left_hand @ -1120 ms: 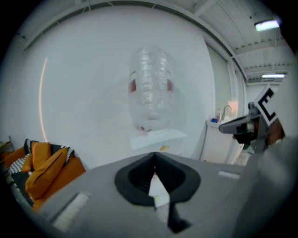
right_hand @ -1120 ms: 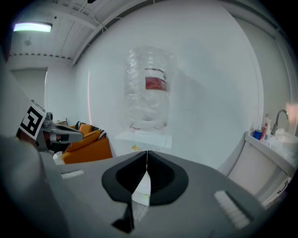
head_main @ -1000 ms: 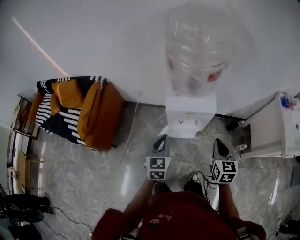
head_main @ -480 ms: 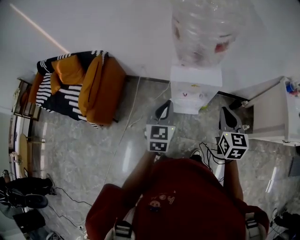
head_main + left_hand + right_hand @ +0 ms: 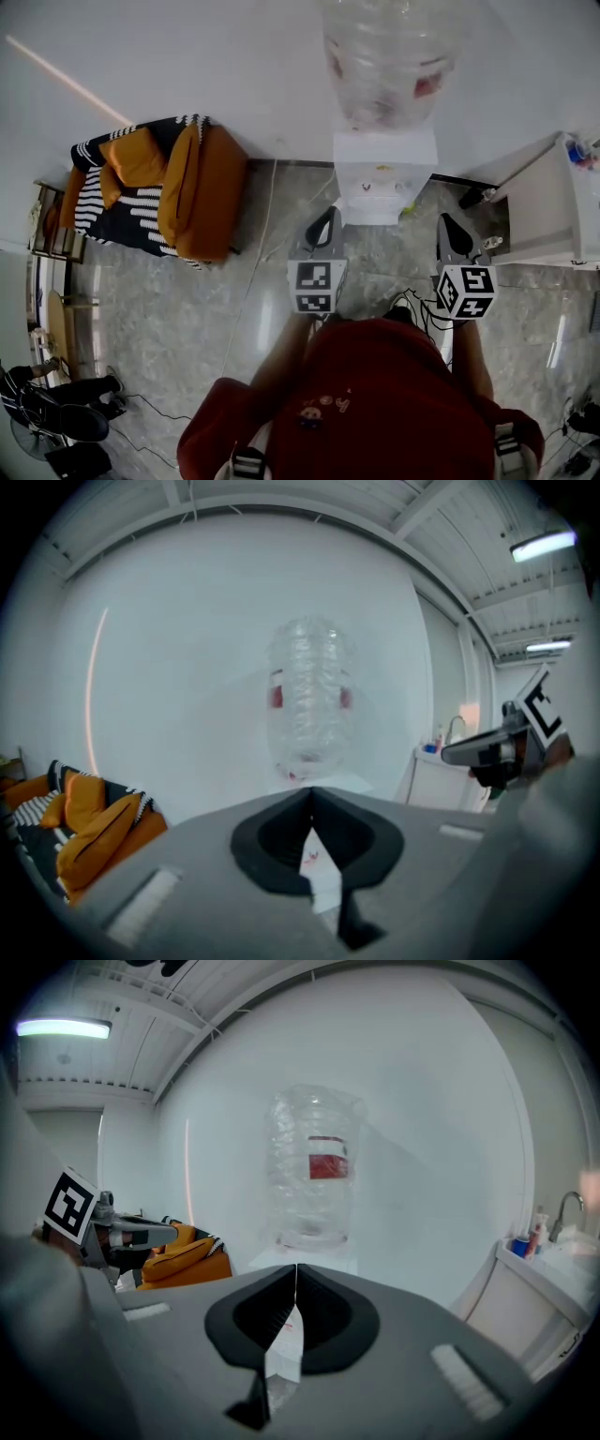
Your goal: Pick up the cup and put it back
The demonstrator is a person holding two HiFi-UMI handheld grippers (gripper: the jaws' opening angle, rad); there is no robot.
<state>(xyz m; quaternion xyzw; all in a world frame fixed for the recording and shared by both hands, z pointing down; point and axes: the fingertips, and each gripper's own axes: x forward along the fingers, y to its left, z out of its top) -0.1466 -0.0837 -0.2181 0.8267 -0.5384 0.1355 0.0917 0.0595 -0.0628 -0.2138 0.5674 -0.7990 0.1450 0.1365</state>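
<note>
No cup shows in any view. A white water dispenser (image 5: 384, 183) with a large clear bottle (image 5: 389, 61) on top stands against the wall ahead. My left gripper (image 5: 324, 217) and right gripper (image 5: 447, 225) are held side by side just short of the dispenser, above the floor. Both are shut with nothing between the jaws. In the left gripper view the jaw tips (image 5: 310, 794) meet below the bottle (image 5: 307, 700), and the right gripper (image 5: 487, 750) shows at the right. In the right gripper view the tips (image 5: 296, 1269) meet too, under the bottle (image 5: 314, 1166).
An orange sofa (image 5: 192, 192) with a striped blanket stands to the left by the wall. A white cabinet (image 5: 548, 220) with a sink and bottles is at the right. Cables (image 5: 412, 302) lie on the grey floor by my feet. Dark shoes (image 5: 56, 417) sit at the lower left.
The dispenser has shifted up in the head view and the grippers sit a little closer to it. Both grippers stayed shut and empty.
</note>
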